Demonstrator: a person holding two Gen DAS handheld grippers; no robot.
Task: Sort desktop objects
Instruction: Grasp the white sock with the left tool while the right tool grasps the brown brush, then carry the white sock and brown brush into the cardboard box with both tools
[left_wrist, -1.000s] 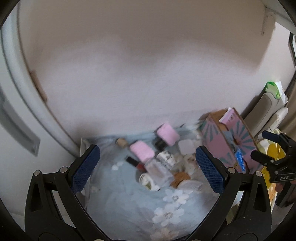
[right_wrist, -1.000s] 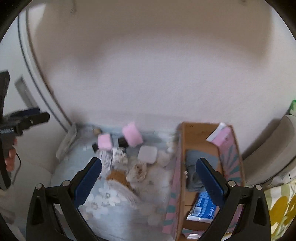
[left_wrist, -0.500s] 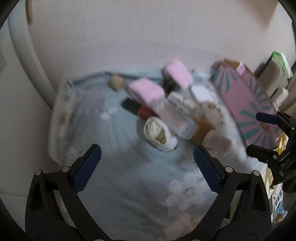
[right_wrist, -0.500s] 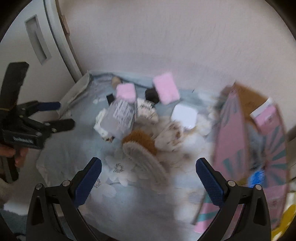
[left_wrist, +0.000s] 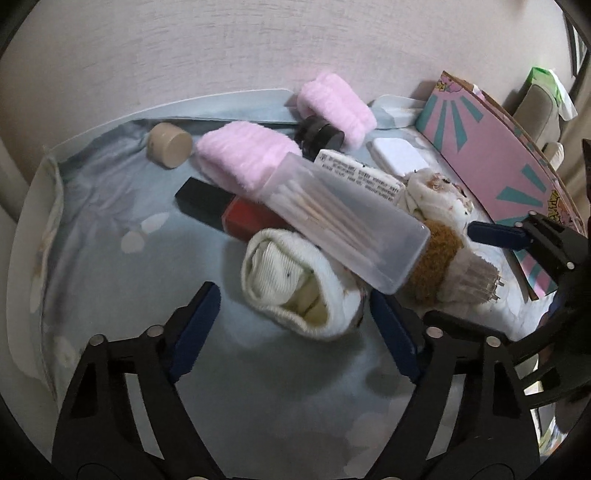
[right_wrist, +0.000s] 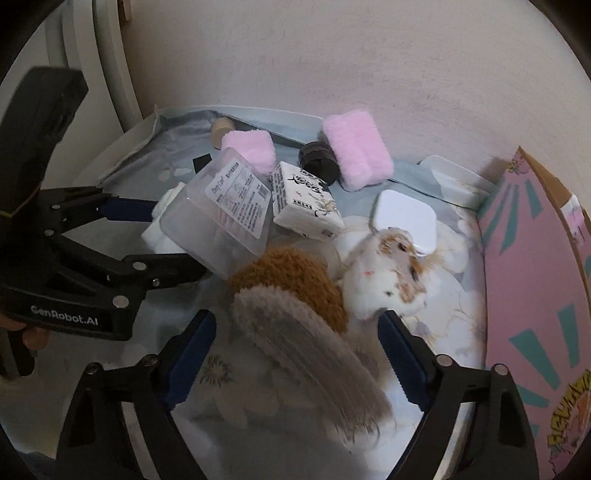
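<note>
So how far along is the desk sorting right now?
Barely begun. Nothing looks sorted: the cotton swab box, pink pads and brush lie piled beside the cardboard box. Both hand-held grippers are empty, the left hand-held gripper closing around the rolled socks. Everything remains.

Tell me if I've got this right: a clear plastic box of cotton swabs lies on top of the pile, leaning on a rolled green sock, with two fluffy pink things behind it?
Nearly. The rolled sock is cream-white, not green; the left wrist view shows it plainly. The clear box of cotton swabs does lie across it, and the two fluffy pink things sit behind.
</note>
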